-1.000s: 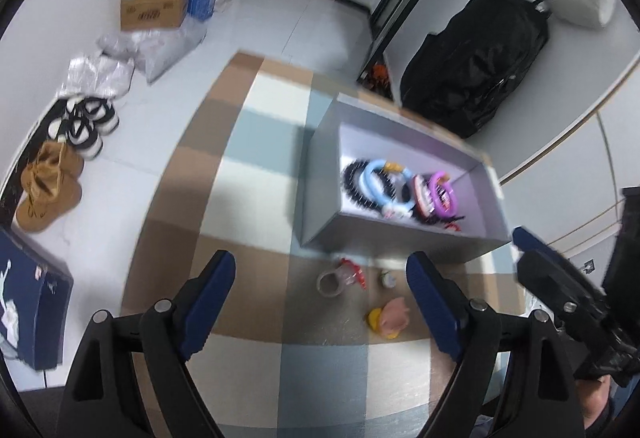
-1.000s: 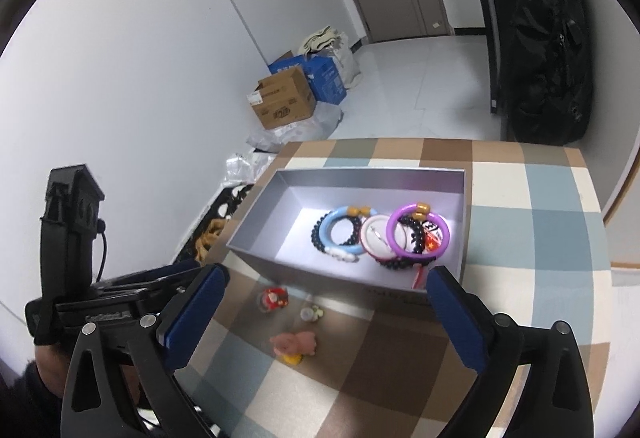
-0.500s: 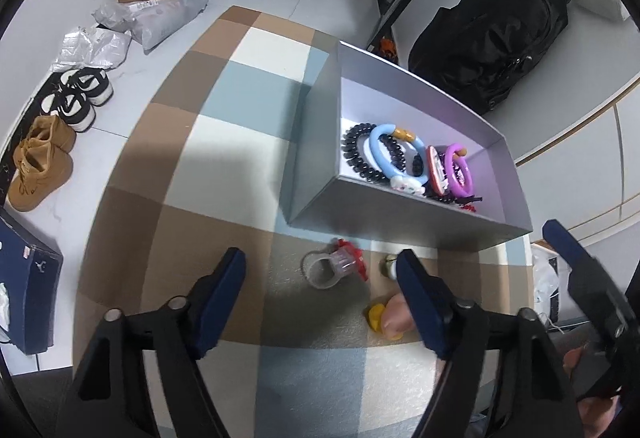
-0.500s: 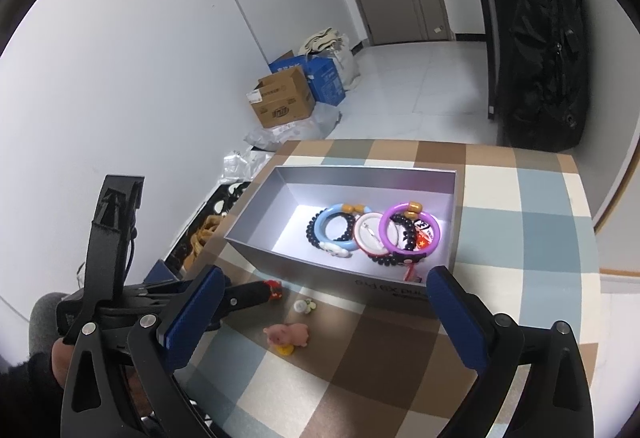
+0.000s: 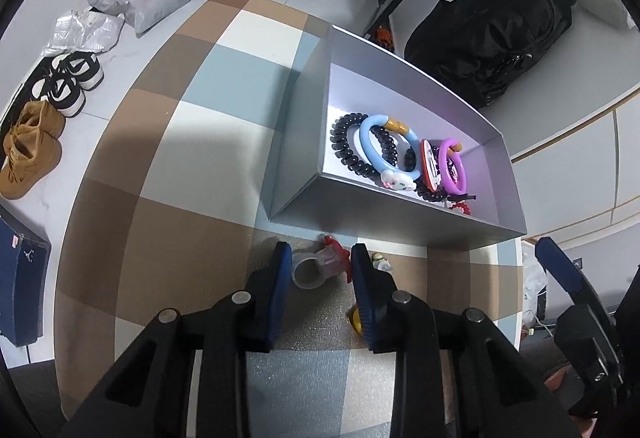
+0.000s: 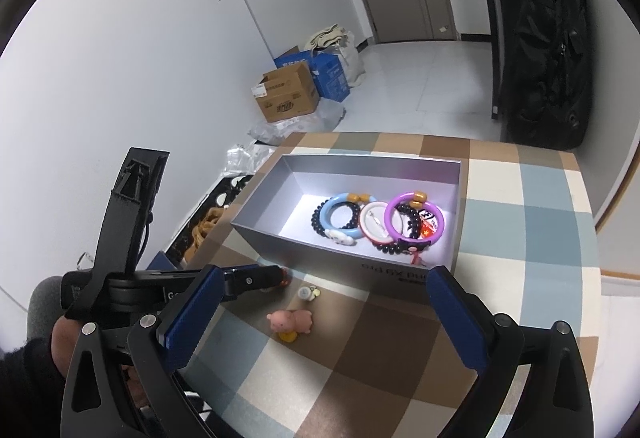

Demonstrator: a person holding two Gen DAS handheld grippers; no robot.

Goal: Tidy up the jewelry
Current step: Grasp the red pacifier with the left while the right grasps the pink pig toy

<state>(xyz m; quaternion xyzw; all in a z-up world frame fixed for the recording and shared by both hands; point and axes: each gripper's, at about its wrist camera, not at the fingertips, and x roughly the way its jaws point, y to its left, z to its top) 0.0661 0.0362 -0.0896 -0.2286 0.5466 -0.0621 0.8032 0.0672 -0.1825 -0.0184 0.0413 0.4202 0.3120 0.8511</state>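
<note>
The left gripper [image 5: 318, 264] is down on the checked tablecloth [image 5: 192, 174] right in front of the grey box [image 5: 384, 226], its blue jaws narrowed around a clear ring with a red top [image 5: 318, 266]. Can't tell if the pads are actually touching it. The right gripper [image 6: 320, 312] hangs over the near edge with jaws spread wide, holding nothing. A pink pig charm [image 6: 290, 321] and a tiny white trinket [image 6: 306, 293] lie loose beside the box. Inside it are a black bead bracelet [image 5: 348, 152], a blue bangle [image 5: 386, 150] and a purple bangle [image 5: 452, 166], all piled together.
</note>
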